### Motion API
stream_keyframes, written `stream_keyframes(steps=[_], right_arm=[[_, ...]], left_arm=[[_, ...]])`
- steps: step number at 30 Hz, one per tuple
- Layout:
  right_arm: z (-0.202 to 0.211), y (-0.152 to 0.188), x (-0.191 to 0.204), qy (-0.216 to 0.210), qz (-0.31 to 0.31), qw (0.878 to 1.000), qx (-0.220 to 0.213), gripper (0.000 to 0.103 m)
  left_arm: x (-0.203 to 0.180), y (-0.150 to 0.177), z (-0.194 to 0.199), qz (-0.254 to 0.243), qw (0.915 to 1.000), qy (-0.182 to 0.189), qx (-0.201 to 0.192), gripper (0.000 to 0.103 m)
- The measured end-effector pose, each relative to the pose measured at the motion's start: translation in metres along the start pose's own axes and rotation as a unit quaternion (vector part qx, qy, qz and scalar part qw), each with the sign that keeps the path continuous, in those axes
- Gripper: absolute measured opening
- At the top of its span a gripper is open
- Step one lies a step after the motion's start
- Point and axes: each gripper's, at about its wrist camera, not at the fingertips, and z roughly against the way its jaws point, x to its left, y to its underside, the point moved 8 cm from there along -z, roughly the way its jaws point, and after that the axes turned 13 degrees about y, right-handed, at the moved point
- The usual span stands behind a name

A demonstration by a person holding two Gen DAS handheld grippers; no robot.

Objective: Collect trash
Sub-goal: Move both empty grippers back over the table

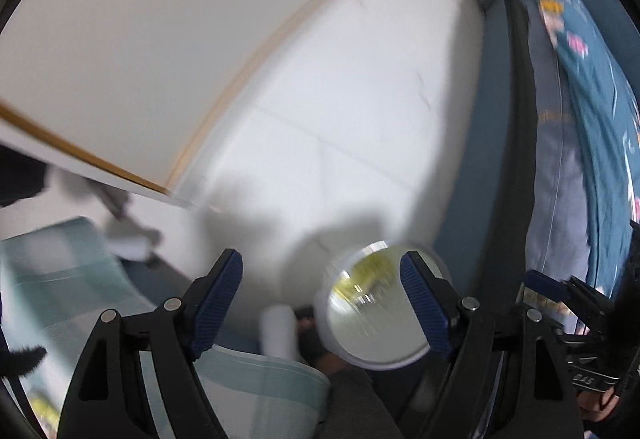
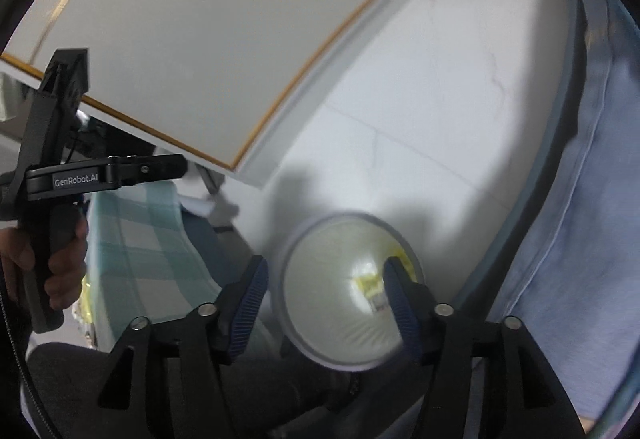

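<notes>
A round waste bin (image 1: 380, 331) with a pale liner stands on the white tiled floor, seen from above. Yellow wrappers (image 1: 370, 271) lie at its bottom. My left gripper (image 1: 320, 265) hangs open above the bin's left edge with nothing between its blue pads. In the right wrist view the bin (image 2: 336, 319) fills the gap below my right gripper (image 2: 326, 271), which is open and holds nothing. The yellow wrappers (image 2: 370, 285) show deep inside. The left gripper's body (image 2: 60, 175) is at the left, held by a hand (image 2: 24, 263).
A white cabinet (image 2: 200, 39) with gold trim overhangs the floor at the upper left. A bed with a blue frame (image 1: 488, 119) and patterned teal bedding (image 1: 592, 99) runs along the right. A teal checked cloth (image 2: 136, 239) lies at the lower left, and dark trousers (image 1: 360, 399) lie below.
</notes>
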Motion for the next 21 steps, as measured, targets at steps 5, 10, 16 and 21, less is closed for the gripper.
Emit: stream_keyframes(steps=[5,10,16,21], right_arm=[[0.056,-0.023,0.025,-0.027,0.023,0.996,-0.076,0.064],[0.110,-0.034,0.061,-0.052,0.074,0.985,-0.145,0.064],[0.168,-0.029,0.125,-0.094,0.141,0.962,-0.216,0.068],[0.207,-0.016,0.179,-0.127,0.192,0.934,-0.272,0.078]], left_arm=[[0.006,0.002,0.060,0.014,0.9961,-0.017,-0.085,0.080],[0.010,0.022,0.133,0.029,0.9800,-0.057,-0.188,0.091],[0.020,0.063,0.192,0.052,0.9511,-0.114,-0.282,0.102],[0.050,0.104,0.229,0.098,0.9277,-0.140,-0.332,0.102]])
